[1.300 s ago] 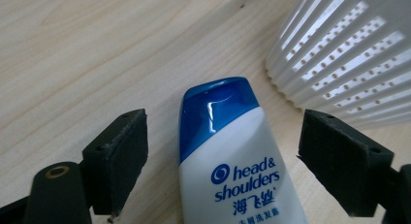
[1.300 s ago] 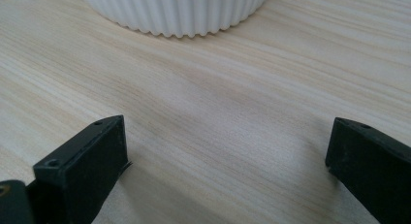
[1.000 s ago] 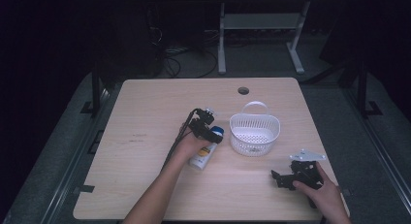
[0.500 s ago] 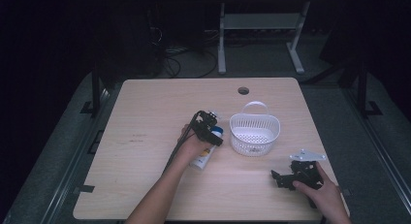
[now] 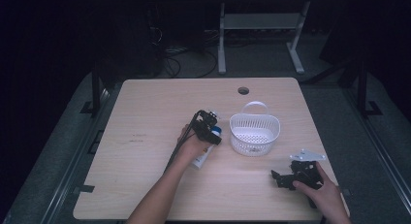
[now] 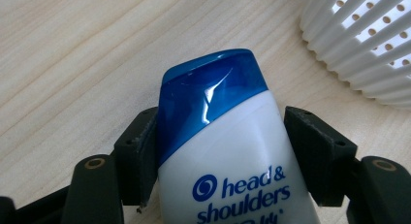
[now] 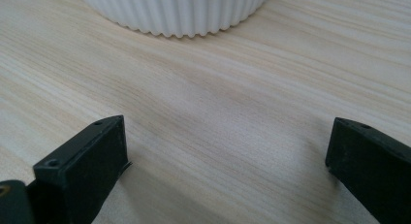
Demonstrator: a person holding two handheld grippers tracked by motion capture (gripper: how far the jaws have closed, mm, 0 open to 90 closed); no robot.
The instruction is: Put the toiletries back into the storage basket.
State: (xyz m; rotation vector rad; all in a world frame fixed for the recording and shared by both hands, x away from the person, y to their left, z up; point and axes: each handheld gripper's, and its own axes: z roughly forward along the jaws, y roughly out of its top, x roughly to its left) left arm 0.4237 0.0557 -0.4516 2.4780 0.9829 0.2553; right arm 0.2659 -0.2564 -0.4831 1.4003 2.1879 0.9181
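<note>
Left gripper view puts the bottle (image 6: 228, 151) right in front of me: white body, blue cap, lying on the desk (image 6: 72, 54) with the cap pointing away from me. It sits between my left gripper (image 6: 220, 151) jaws, which have just been closing. The jaw on the left of that view touches the bottle's side; the other stands a little off it, so I count the grip as not yet made. From the high view, the bottle (image 5: 203, 156) lies near the middle of the desk (image 5: 145, 112), a little toward its near edge, mostly hidden under my left hand (image 5: 191, 144) and the left gripper (image 5: 209, 129).

Just beside the bottle, on the side toward the right edge, stands the white basket (image 5: 254, 134), slotted wall, perforated floor, handle loop at its far side. Its ribbed wall (image 6: 358, 49) rises close past the cap in the left gripper view, near but apart, and nothing lies between the two.

My right gripper (image 5: 291, 178) rests near the desk's near right corner, well apart from the bottle, in my right hand (image 5: 324, 192). Right gripper view shows its jaws spread wide over bare wood, the right gripper (image 7: 228, 170) holding nothing, with the basket (image 7: 179, 13) ahead. A round cable hole (image 5: 243, 90) sits near the far edge.
</note>
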